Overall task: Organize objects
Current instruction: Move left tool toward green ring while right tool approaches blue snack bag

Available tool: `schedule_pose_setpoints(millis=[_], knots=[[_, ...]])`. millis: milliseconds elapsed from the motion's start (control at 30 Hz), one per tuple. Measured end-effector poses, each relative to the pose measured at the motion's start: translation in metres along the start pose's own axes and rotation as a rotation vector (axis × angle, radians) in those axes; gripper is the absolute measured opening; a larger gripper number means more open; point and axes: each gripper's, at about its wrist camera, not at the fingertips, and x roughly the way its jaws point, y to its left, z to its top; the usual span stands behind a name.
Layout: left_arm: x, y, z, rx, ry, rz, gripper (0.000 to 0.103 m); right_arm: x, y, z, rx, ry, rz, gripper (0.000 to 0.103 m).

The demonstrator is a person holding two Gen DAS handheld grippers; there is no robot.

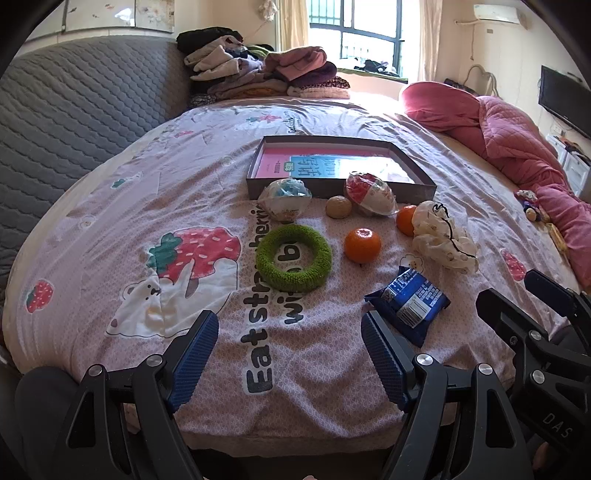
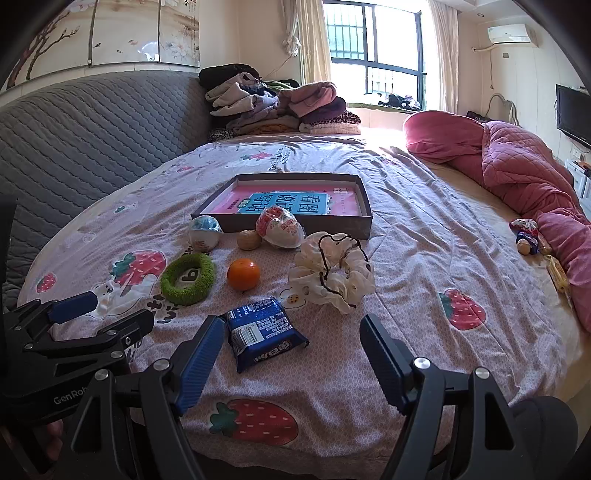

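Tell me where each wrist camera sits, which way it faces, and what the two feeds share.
Left wrist: on the left gripper, angled down over the bed toward the green ring; its open blue fingers frame the view, the right gripper shows at right.
Right wrist: on the right gripper, angled down at the blue packet; open fingers show, the left gripper at left.
Shared: box, ring, orange, packet, white scrunchie, window.

Bed (image 2: 406, 258), strawberry-print sheet: carries shallow box (image 2: 295, 225), green ring (image 2: 170, 284), orange (image 2: 243, 274), blue snack packet (image 2: 262, 332), cream scrunchie (image 2: 332, 284).
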Motion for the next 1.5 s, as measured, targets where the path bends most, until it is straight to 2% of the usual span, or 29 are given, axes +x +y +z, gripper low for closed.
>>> schedule_pose_setpoints(millis=[1133,1500], knots=[[-0.01,-0.005,0.001,0.023,-0.035,0.016,0.08,-0.003,0.0,0.0,-0.013,-0.032,-0.022,0.076],[-0.015,0.0,0.007,0.008,-0.059,0.003,0.08,-0.012,-0.002,0.006,-0.03,-0.079,-0.052,0.076]])
